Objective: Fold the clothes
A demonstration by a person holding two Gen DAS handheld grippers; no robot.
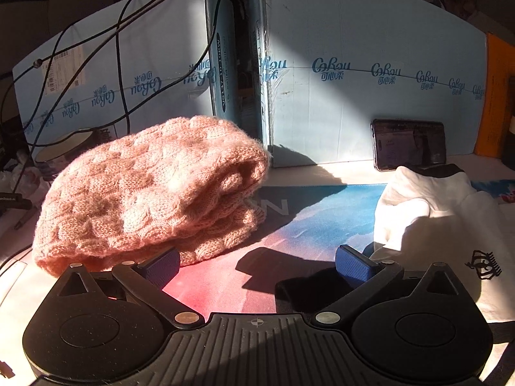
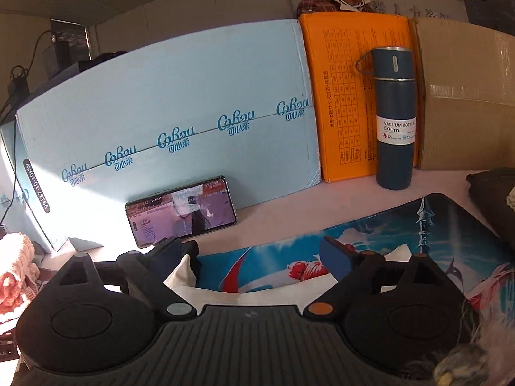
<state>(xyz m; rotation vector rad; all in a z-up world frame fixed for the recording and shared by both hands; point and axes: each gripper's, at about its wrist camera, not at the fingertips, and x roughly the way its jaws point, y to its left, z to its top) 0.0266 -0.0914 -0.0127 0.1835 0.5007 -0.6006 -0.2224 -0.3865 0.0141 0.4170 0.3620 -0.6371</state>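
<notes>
A folded pink cable-knit sweater [image 1: 151, 189] lies on the surface, touching the left claw's [image 1: 257, 262] left finger, its long axis running left to right. A white cotton garment [image 1: 444, 225] lies crumpled beside the right finger. Both claws spread open, empty; the right claw [image 2: 257, 259] hovers over white cloth.
</notes>
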